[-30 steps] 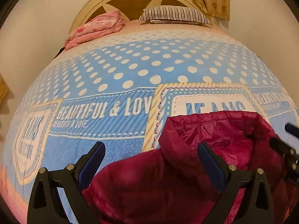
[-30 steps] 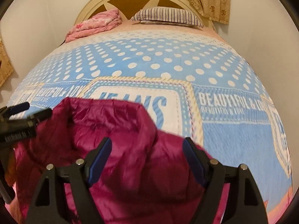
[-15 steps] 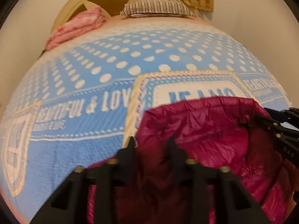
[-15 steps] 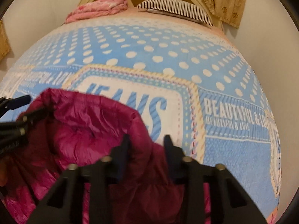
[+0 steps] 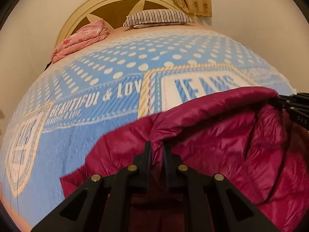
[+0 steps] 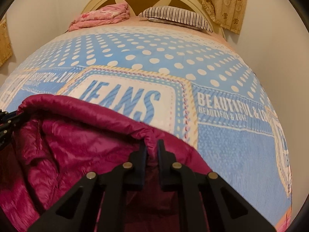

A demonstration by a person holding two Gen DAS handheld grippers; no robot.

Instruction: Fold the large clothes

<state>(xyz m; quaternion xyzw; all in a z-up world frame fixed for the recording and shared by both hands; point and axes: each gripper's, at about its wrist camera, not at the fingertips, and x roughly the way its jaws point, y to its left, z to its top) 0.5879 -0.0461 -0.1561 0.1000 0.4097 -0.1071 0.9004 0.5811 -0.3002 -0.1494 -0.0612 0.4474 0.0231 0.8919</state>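
Note:
A shiny magenta puffer jacket (image 5: pixel 222 135) lies at the near end of the bed; it also shows in the right wrist view (image 6: pixel 77 145). My left gripper (image 5: pixel 156 145) is shut on a fold of the jacket's edge. My right gripper (image 6: pixel 151 145) is shut on another part of the same edge. The edge is lifted and stretched between the two grippers above the blanket. The right gripper shows at the right edge of the left wrist view (image 5: pixel 293 102), and the left gripper at the left edge of the right wrist view (image 6: pixel 7 119).
The bed carries a blue dotted blanket (image 5: pixel 115 67) with "JEANS" lettering. A striped pillow (image 5: pixel 158 18) and a folded pink quilt (image 5: pixel 81 38) lie by the cream headboard (image 5: pixel 115 2). A floral curtain (image 6: pixel 227 2) hangs at the back right. Walls flank both sides.
Both grippers went from wide open to shut on the jacket's edge. The pinched edge has since risen and pulled taut between them.

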